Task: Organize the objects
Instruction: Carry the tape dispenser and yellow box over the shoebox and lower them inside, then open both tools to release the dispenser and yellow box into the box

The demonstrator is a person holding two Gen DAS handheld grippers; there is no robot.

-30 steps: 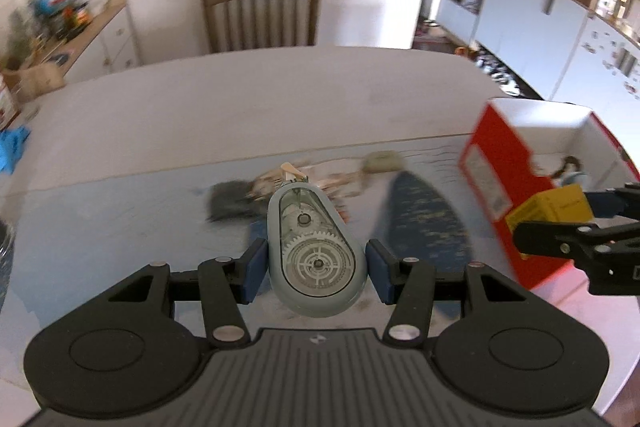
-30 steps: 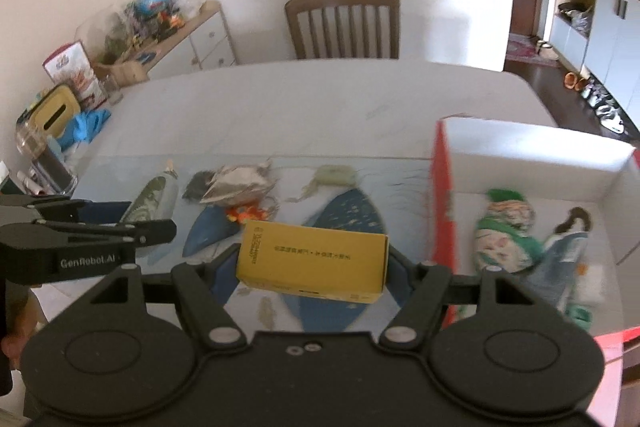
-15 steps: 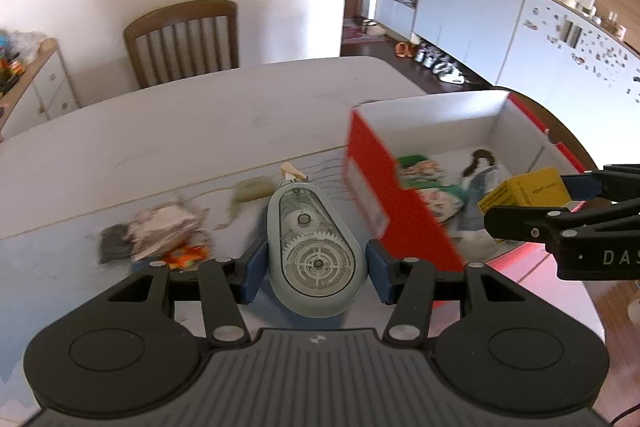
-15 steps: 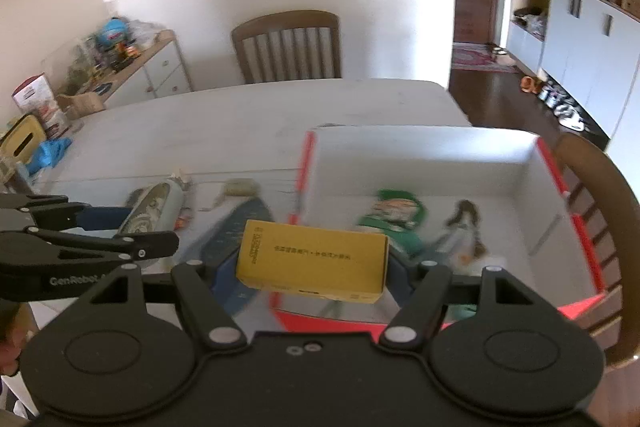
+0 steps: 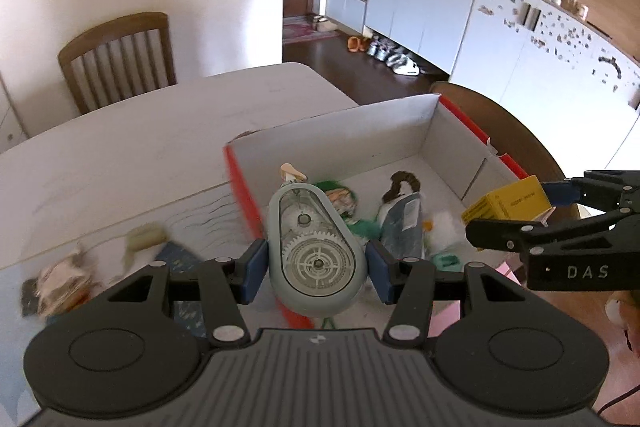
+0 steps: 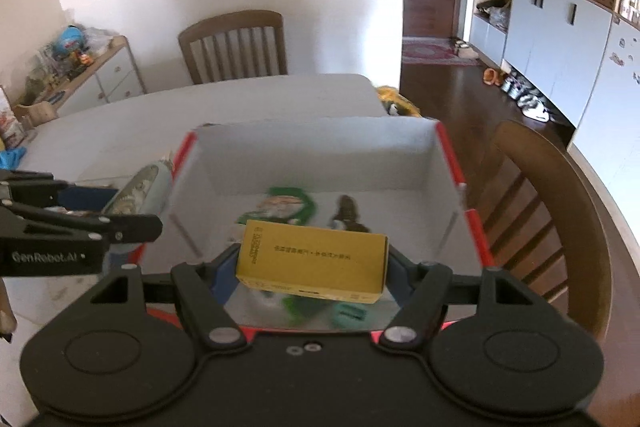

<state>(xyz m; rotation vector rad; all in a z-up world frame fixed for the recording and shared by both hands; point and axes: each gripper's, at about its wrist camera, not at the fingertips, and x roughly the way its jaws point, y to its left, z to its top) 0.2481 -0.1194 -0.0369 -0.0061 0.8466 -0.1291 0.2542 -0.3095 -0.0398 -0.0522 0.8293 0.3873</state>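
My left gripper [image 5: 316, 269] is shut on a grey-green correction tape dispenser [image 5: 314, 251] with clear gears, held above the near left corner of a red box with white inner walls [image 5: 404, 131]. My right gripper [image 6: 312, 267] is shut on a yellow carton [image 6: 314, 261], hanging over the same box [image 6: 316, 151]. In the left wrist view that carton [image 5: 508, 203] shows at the box's right rim. Inside the box lie a green-haired doll [image 5: 340, 197], a dark-haired doll [image 5: 402, 211] and a small teal piece [image 5: 446, 261].
Loose items [image 5: 60, 279] and a dark blue patterned piece [image 5: 176, 255] lie on the table [image 5: 132, 147] left of the box. A wooden chair [image 6: 234, 45] stands at the far side, another chair [image 6: 548, 203] right of the box. A sideboard [image 6: 80, 75] with clutter stands far left.
Both grippers have travelled right with their loads, from above the loose items on the table to above the red box. Neither grip has changed.
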